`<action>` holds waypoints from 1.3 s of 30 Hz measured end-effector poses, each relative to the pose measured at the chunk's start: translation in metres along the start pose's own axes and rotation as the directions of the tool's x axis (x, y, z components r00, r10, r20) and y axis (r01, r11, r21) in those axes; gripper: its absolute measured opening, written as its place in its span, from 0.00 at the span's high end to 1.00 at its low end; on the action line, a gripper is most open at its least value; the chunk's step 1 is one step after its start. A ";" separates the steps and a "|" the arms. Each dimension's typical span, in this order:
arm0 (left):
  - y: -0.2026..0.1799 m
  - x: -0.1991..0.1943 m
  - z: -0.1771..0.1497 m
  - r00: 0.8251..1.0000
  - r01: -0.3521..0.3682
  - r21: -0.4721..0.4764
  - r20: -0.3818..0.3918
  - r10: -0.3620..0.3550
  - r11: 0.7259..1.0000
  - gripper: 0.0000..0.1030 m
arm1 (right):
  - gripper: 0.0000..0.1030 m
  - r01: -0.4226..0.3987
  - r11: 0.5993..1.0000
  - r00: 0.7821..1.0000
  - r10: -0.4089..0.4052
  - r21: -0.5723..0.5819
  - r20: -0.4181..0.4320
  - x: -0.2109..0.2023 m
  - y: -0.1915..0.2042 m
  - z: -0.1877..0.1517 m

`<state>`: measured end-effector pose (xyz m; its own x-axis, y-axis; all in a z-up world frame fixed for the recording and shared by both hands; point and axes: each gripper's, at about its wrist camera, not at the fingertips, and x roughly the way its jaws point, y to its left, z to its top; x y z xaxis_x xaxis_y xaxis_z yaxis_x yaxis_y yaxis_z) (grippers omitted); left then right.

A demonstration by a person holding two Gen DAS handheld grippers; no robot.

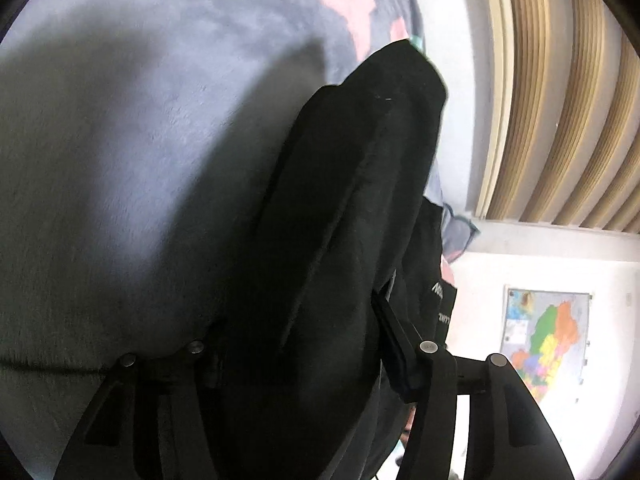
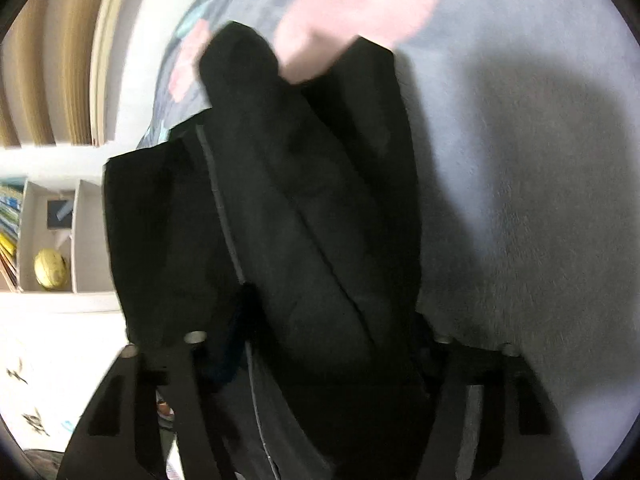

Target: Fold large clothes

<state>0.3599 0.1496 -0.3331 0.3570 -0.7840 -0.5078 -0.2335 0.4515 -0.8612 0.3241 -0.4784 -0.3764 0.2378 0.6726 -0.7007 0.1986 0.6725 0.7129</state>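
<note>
A thick fold of a black garment (image 1: 360, 168) fills the middle of the left wrist view, bunched between the fingers of my left gripper (image 1: 296, 320), which is shut on it. White lettering shows on a hanging part at the right. In the right wrist view the same black garment (image 2: 304, 184), with a grey seam line running down it, is gathered between the fingers of my right gripper (image 2: 332, 312), which is also shut on it. A sleeve-like roll points away from the jaws. Both bundles hang just above a grey fleece blanket (image 1: 132, 128), and the cloth hides the fingertips.
The grey blanket (image 2: 520, 208) carries pink and teal patches at its far end. Beyond its edge are a wall of wooden slats (image 1: 560, 92) and a coloured map (image 1: 548, 340). A white shelf unit holds a yellow ball (image 2: 50, 270) and books.
</note>
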 end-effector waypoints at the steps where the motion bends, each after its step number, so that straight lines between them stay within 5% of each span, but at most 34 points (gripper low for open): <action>1: -0.008 -0.004 -0.006 1.000 -0.006 0.029 0.017 0.006 1.000 0.54 | 0.51 0.011 0.999 1.000 -0.011 -0.035 0.017 -0.008 0.010 -0.006; 5: -0.043 -0.024 -0.032 0.995 0.081 0.093 0.049 -0.085 0.992 0.65 | 0.59 0.004 0.995 0.998 0.003 -0.100 0.070 -0.031 0.046 -0.030; 10: -0.099 -0.056 -0.086 0.986 0.143 0.199 0.058 -0.157 0.970 0.66 | 0.59 0.006 0.979 0.997 0.011 -0.206 0.080 -0.036 0.099 -0.054; 19: -0.134 -0.151 -0.203 0.979 0.143 0.307 0.094 -0.180 0.941 0.66 | 0.60 -0.003 0.964 0.993 0.034 -0.268 0.115 -0.048 0.115 -0.115; 25: -0.081 -0.190 -0.247 0.988 0.130 0.233 0.052 -0.145 0.964 0.66 | 0.60 0.074 0.967 0.996 -0.058 -0.243 0.072 -0.058 0.118 -0.179; 33: 0.025 -0.153 -0.276 1.000 -0.021 0.024 0.000 0.021 1.000 0.63 | 0.54 0.242 0.962 0.969 -0.245 -0.124 -0.016 -0.007 0.046 -0.203; 36: 0.078 -0.150 -0.268 0.997 -0.065 -0.112 0.044 0.070 0.992 0.57 | 0.51 0.275 0.960 0.961 -0.275 -0.043 0.003 -0.001 0.016 -0.195; 39: 0.126 -0.149 -0.263 0.999 0.008 -0.270 0.035 0.001 0.963 0.53 | 0.46 0.260 0.962 0.965 -0.261 0.080 -0.007 -0.006 -0.020 -0.190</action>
<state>0.0389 0.2115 -0.3603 0.3878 -0.7682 -0.5094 -0.4657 0.3136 -0.8275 0.1378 -0.4374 -0.3913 0.1709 0.4763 -0.8625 0.3294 0.7974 0.5056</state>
